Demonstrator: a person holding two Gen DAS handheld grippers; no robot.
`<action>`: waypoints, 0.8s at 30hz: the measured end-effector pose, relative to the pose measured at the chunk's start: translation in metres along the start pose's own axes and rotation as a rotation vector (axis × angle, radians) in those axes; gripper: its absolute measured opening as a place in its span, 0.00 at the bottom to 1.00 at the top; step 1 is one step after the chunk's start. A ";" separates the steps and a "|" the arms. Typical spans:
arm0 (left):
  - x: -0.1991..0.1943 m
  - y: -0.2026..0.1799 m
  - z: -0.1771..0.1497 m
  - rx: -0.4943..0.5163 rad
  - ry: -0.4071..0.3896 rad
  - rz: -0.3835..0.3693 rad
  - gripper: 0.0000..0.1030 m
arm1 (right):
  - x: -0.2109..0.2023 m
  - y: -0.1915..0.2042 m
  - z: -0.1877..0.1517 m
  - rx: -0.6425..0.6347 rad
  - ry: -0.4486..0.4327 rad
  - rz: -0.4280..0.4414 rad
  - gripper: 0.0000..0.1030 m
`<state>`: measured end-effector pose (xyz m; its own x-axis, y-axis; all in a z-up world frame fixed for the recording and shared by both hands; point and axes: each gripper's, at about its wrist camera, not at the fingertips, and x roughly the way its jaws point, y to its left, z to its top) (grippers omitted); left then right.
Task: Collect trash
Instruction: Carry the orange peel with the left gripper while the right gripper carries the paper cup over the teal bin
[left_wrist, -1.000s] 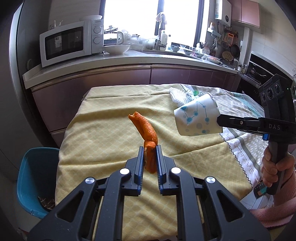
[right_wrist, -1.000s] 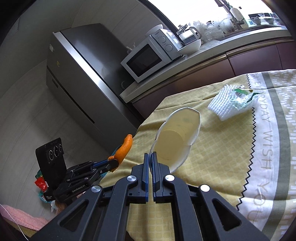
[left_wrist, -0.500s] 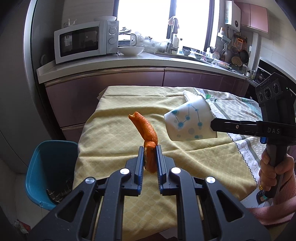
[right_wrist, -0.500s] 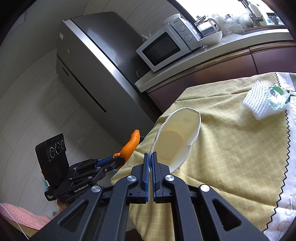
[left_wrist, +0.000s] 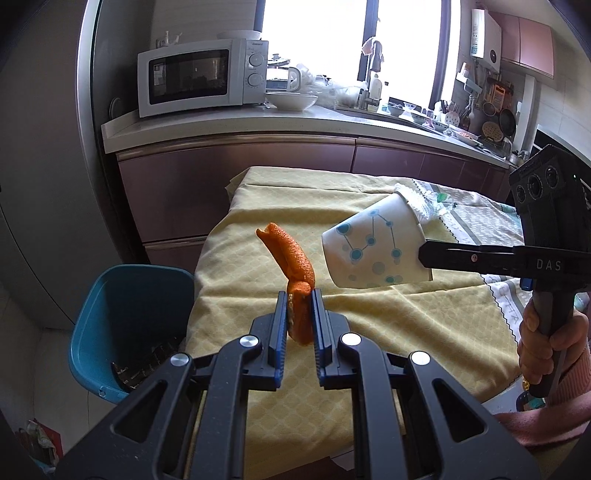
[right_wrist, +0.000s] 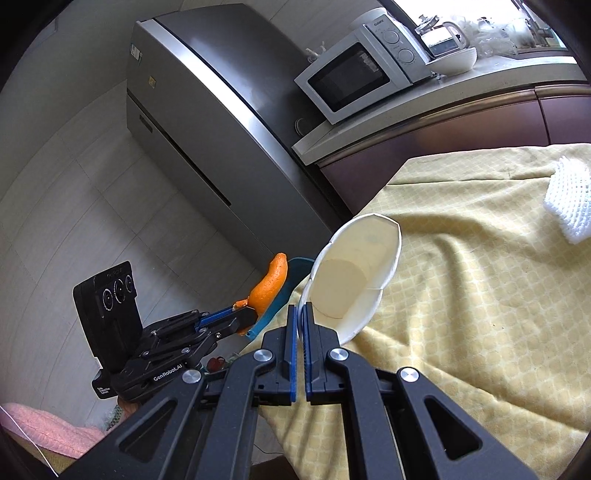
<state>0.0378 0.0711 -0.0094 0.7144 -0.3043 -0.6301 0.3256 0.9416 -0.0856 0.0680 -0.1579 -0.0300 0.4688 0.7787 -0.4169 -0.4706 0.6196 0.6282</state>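
1. At the far left stands a tall steel refrigerator (right_wrist: 207, 122) with a brushed grey face, on a floor of pale tiles (right_wrist: 48, 206).
2. Beside it, low on the floor, sits a teal plastic bin (left_wrist: 122, 325), rounded at the corners, with dark scraps at its bottom; it stands just off the table's left edge.
3. A white microwave (left_wrist: 203, 77) rests on the pale stone counter (left_wrist: 229, 125) above glossy plum-coloured cabinet fronts (left_wrist: 236, 177); a white bowl (left_wrist: 291, 100) sits to its right, under a bright window.
4. The table wears a yellow quilted cloth (left_wrist: 369, 314) with a fine diamond pattern, creased where it drapes over the edge.
5. The left gripper (left_wrist: 300, 306) is clamped on an orange peel (left_wrist: 286, 254), a curled, pebbled strip that rises above the blue-lined pads, held in the air over the table's left part, near the bin.
6. Right of it, the right gripper (right_wrist: 301, 321) pinches the rim of a paper cup (left_wrist: 373, 247), white with teal dots joined by lines; the cup lies tilted on its side in the air over the cloth, its rim crumpled.
7. Behind the cup, a white foam net (right_wrist: 570, 199) lies on the cloth.
8. At the far right, a hand (left_wrist: 543, 347) with a pink sleeve grips the handle of the right gripper.
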 end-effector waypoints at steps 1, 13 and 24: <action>-0.001 0.002 0.000 -0.003 -0.001 0.003 0.12 | 0.002 0.001 0.001 -0.003 0.004 0.003 0.02; -0.010 0.028 -0.006 -0.049 -0.004 0.054 0.12 | 0.036 0.018 0.006 -0.041 0.060 0.051 0.02; -0.022 0.055 -0.013 -0.095 -0.013 0.107 0.12 | 0.064 0.033 0.011 -0.067 0.104 0.091 0.02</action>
<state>0.0316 0.1320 -0.0102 0.7501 -0.2024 -0.6296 0.1874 0.9780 -0.0911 0.0906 -0.0886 -0.0288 0.3434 0.8358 -0.4284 -0.5578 0.5485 0.6229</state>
